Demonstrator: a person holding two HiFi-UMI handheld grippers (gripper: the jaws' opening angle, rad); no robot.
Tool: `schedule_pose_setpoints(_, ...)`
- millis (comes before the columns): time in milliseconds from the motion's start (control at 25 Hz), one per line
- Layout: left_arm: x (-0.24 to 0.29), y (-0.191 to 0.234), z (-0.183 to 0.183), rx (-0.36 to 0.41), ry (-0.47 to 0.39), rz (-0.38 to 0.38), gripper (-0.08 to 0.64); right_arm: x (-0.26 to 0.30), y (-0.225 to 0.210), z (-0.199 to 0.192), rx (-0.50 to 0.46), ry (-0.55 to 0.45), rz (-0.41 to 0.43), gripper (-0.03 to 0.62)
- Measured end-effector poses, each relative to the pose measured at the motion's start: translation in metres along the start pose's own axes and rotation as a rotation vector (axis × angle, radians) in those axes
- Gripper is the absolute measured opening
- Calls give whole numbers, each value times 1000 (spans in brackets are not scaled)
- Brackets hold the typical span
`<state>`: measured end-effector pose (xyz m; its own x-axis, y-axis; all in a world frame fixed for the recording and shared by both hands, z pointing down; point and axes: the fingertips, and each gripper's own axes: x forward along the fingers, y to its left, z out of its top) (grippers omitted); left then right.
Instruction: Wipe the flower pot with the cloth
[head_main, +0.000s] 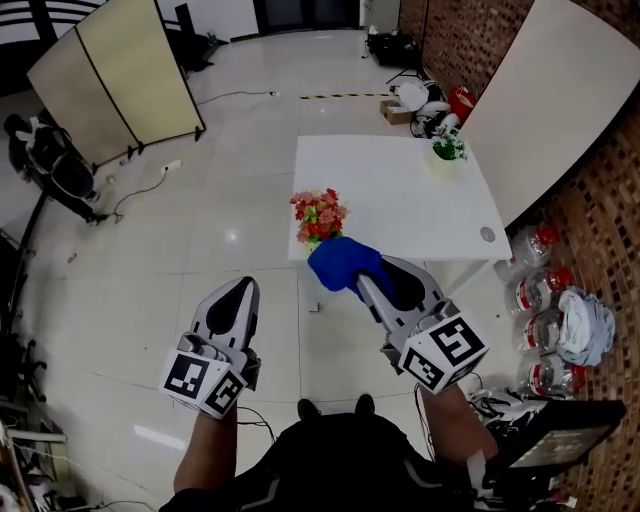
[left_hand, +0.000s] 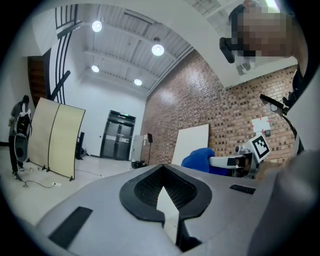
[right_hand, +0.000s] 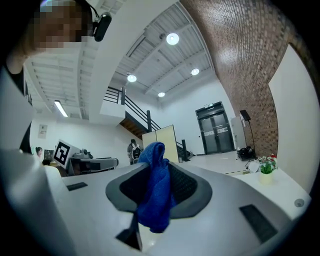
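A white table (head_main: 400, 200) stands ahead on a pale tiled floor, with a folding screen (head_main: 120, 80) far to the left and a brick wall on the right. Both grippers are held up in the air on the near side of the table. The left gripper (head_main: 244, 287) has its jaws pressed together on nothing. The right gripper (head_main: 368, 283) pinches a bunched blue cloth (head_main: 340, 262), which hangs from its tips. The flower pot (head_main: 318, 212), topped with red and yellow blooms, sits at the table's near left edge; its body is largely hidden behind the cloth in the head view. A second, small pot (head_main: 447, 150) with a green plant stands at the far right. Wiping looks not yet begun: this reads as the approach, cloth in hand. The next move likely calls for stepping closer, lowering the cloth to the near pot's side and perhaps steadying the pot with the left gripper. No brand or writing is legible; the cubes carry only black-and-white square markers.
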<state>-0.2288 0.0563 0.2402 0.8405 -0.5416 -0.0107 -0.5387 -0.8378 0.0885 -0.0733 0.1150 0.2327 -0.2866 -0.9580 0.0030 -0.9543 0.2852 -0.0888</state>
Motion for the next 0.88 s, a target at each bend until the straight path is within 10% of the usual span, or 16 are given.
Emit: schedule_pose_setpoints(880, -2, -11, -1, -38, 3, -45, 2, -16, -6, -4, 1, 18, -67, 97)
